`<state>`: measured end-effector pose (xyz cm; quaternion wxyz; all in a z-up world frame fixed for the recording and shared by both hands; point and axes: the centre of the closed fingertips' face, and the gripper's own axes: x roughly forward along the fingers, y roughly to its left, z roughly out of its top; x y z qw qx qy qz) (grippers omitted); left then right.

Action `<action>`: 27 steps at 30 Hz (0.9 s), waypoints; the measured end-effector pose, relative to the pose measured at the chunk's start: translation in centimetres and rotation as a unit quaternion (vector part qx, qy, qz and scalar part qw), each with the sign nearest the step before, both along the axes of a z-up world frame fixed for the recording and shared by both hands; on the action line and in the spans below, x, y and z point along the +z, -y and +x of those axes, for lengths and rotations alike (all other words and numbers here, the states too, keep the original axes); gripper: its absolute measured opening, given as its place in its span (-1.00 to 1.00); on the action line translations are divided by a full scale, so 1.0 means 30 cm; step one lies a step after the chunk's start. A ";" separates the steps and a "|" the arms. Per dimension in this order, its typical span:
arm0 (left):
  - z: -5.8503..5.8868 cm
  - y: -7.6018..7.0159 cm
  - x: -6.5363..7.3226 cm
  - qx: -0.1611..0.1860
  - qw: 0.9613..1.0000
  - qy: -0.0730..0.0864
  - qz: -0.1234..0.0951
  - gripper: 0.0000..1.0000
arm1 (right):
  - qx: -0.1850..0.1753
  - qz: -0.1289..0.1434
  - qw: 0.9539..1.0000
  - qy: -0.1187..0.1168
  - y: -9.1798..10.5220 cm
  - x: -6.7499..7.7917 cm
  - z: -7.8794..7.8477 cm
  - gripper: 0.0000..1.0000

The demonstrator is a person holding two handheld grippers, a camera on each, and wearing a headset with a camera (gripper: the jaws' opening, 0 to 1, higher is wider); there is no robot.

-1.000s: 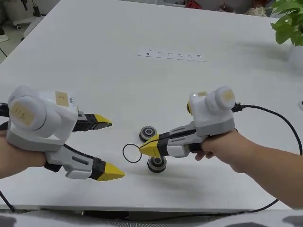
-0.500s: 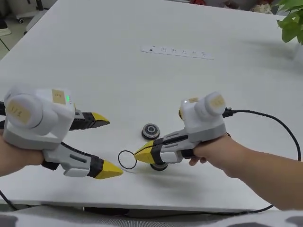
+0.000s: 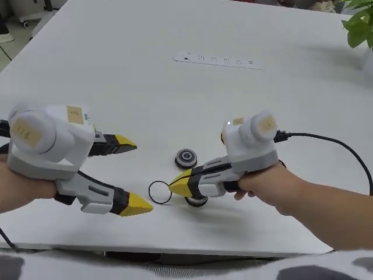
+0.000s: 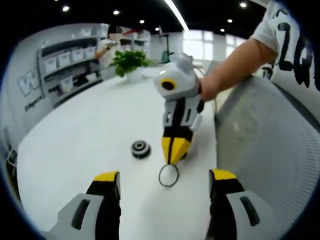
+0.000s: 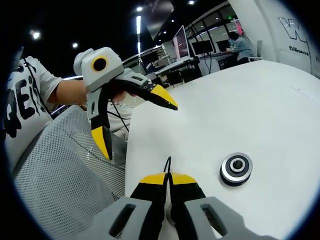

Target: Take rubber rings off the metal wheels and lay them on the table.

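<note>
Since a second ago your right gripper [image 3: 175, 185] has drawn the ring [image 3: 159, 192] a little farther from the wheels, toward your left gripper [image 3: 136, 173]. Its jaws are pressed together on the ring's rim. The ring sticks out past the tips as a thin black loop, low over the table [image 3: 116, 70]; you cannot tell whether it touches. Just behind those tips, under the jaws, sits one wheel [image 3: 196, 202], partly hidden. A second wheel [image 3: 186, 157] lies flat near the tips on their far side, apart from both ring and gripper.

Your left gripper's jaws are spread wide and empty. Their tips point toward the ring from close by, and in the left gripper view the ring lines up with the gap between them. Well beyond both grippers a power strip [image 3: 217, 60] lies on the table, and a plant [image 3: 361, 26] stands at the far corner.
</note>
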<state>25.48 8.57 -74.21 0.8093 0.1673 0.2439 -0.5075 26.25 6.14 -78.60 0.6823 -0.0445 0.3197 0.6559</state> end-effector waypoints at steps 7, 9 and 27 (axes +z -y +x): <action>-0.004 0.007 0.000 -0.001 1.000 0.001 0.000 0.47 | -0.005 -0.001 1.000 0.013 0.004 0.002 0.011 -0.91; -0.004 0.007 0.001 0.000 1.000 0.001 0.000 0.47 | -0.004 -0.003 1.000 0.015 0.005 0.001 0.011 -0.88; 0.008 0.024 0.019 -0.005 1.000 0.003 -0.001 0.44 | -0.007 0.004 0.999 0.036 0.034 0.048 0.037 -0.75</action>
